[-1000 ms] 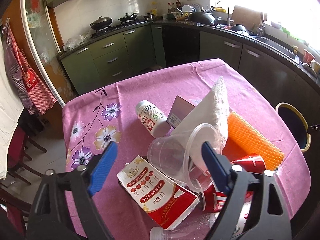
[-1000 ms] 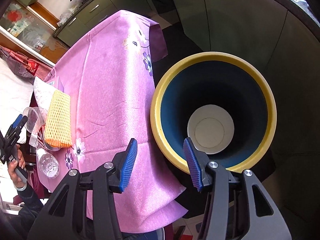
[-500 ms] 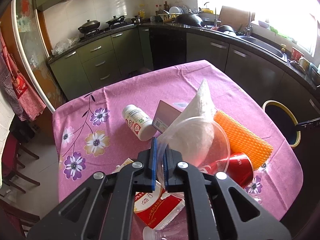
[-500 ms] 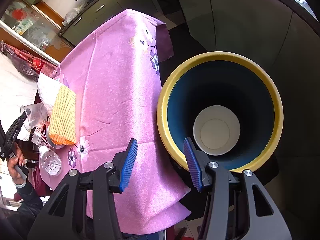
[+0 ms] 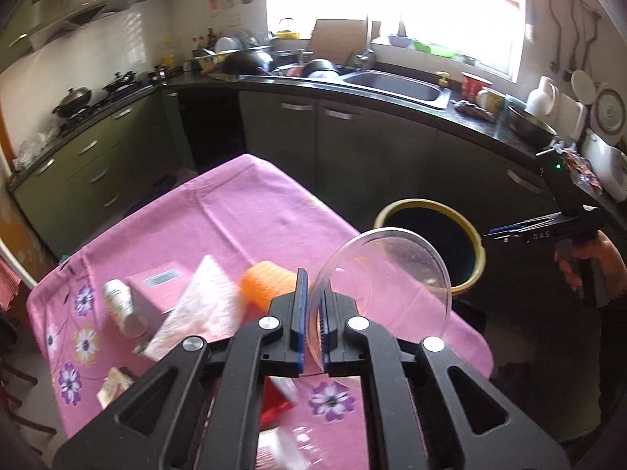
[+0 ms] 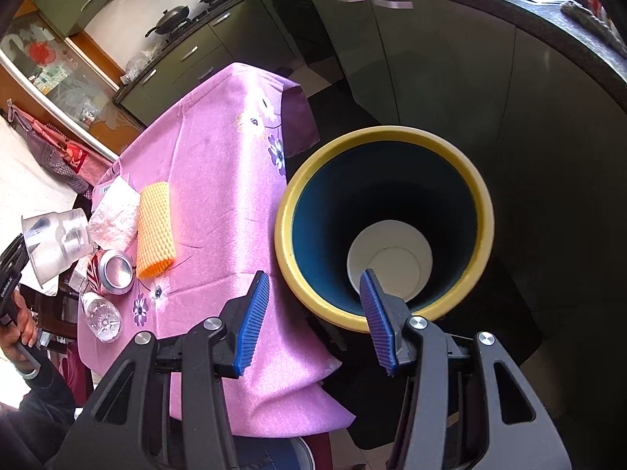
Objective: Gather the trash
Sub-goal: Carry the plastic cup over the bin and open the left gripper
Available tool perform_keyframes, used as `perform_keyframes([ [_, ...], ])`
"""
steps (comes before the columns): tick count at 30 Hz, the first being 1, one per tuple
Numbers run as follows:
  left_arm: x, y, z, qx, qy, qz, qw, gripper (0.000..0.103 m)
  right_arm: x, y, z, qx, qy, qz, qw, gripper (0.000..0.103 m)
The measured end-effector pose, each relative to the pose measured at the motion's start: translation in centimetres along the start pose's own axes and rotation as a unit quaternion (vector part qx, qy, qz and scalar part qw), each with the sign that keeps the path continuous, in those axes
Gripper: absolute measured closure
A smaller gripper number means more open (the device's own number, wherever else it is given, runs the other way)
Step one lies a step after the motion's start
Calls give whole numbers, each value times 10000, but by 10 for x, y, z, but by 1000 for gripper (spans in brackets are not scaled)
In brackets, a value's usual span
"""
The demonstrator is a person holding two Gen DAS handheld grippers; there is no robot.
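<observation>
Clear plastic cup (image 5: 378,290) is pinched by its rim in the left claw (image 5: 311,327), above the counter (image 5: 250,215) edge, short of the bin (image 5: 431,250). Thin wall could flex and slip out. Right claw (image 6: 313,313) gapes empty over the bin.

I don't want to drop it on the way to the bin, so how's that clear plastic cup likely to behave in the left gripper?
The clear plastic cup looks thin-walled and empty, so probably very light and easily crushed. The left gripper pinches only its rim wall, so it may flex or pivot. Smooth plastic could slip, though the ribbed fingers should help.
</observation>
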State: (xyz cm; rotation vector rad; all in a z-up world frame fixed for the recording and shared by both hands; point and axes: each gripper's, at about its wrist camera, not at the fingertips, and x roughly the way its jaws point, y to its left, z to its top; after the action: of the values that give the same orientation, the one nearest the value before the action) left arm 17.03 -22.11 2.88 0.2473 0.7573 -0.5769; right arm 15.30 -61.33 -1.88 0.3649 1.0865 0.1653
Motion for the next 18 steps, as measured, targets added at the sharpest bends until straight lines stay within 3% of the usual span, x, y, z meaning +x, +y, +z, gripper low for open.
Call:
perform_keyframes([
  [6, 79, -97, 40, 424, 614, -740, 9945, 97, -30, -26, -23, 174, -265, -62, 9995, 54],
  [15, 204, -179, 60, 658, 1582, -927, 9808, 97, -57, -58, -56, 543, -470, -119, 9973, 55],
  [16, 212, -183, 60, 627, 1624, -925, 9804, 93, -58, -61, -58, 580, -470, -138, 9971, 55],
  [18, 226, -186, 62, 572, 1680, -828, 9806, 69, -60, -63, -61, 630, -469, -177, 9968, 54],
])
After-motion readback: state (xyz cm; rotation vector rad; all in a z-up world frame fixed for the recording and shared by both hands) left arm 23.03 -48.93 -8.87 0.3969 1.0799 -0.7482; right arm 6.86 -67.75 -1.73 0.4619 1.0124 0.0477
